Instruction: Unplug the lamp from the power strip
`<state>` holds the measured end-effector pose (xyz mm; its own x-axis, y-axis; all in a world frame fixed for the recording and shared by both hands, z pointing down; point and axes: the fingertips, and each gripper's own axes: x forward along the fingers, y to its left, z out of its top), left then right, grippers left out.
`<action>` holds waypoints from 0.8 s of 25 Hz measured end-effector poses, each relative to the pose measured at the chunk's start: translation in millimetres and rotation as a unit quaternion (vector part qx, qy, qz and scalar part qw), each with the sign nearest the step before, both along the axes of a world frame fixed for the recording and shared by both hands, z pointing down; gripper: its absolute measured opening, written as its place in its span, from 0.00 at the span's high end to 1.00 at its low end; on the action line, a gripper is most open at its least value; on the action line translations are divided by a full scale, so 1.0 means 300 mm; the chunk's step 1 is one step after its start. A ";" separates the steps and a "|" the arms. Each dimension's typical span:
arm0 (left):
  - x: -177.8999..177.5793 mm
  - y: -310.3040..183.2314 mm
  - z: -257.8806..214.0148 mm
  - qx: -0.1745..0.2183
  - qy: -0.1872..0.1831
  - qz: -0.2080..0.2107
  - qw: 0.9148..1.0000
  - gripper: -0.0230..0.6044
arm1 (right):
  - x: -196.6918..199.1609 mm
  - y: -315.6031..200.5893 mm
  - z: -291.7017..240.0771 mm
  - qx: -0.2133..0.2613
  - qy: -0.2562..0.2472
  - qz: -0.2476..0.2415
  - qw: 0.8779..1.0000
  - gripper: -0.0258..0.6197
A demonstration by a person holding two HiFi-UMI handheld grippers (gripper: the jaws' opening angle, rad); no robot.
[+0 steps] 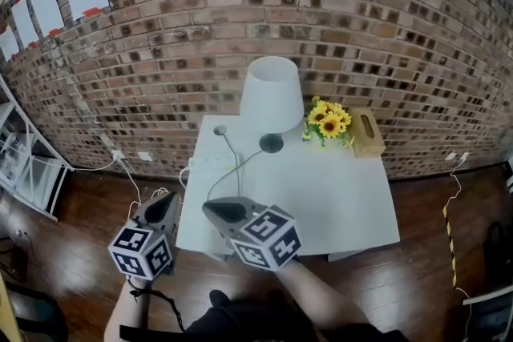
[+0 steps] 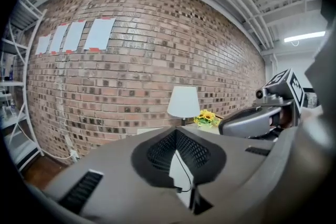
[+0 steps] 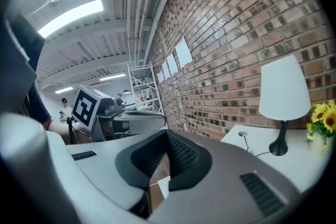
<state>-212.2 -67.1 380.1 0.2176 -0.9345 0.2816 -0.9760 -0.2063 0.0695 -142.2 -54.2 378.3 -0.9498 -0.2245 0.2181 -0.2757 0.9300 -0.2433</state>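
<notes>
Left claw [image 1: 171, 203] and right claw [image 1: 210, 207], smooth grey, both shut empty; one square white desk [image 1: 337, 196], one cone-shaded lamp [image 1: 272, 94].

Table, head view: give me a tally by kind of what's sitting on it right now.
Lamp: 1
Sunflower bunch: 1
Tissue box: 1
Small round piece on a cord: 1
Total: 4
</notes>
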 end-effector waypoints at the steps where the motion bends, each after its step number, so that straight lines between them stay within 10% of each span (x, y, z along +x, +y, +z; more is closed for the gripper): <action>1: 0.036 -0.006 0.000 0.000 -0.004 0.004 1.000 0.95 | 0.032 0.002 0.003 0.002 -0.001 0.003 1.000 0.96; 20: 0.507 -0.044 0.009 -0.008 -0.019 0.047 0.999 0.95 | 0.490 -0.023 0.052 -0.036 -0.020 0.045 0.998 0.96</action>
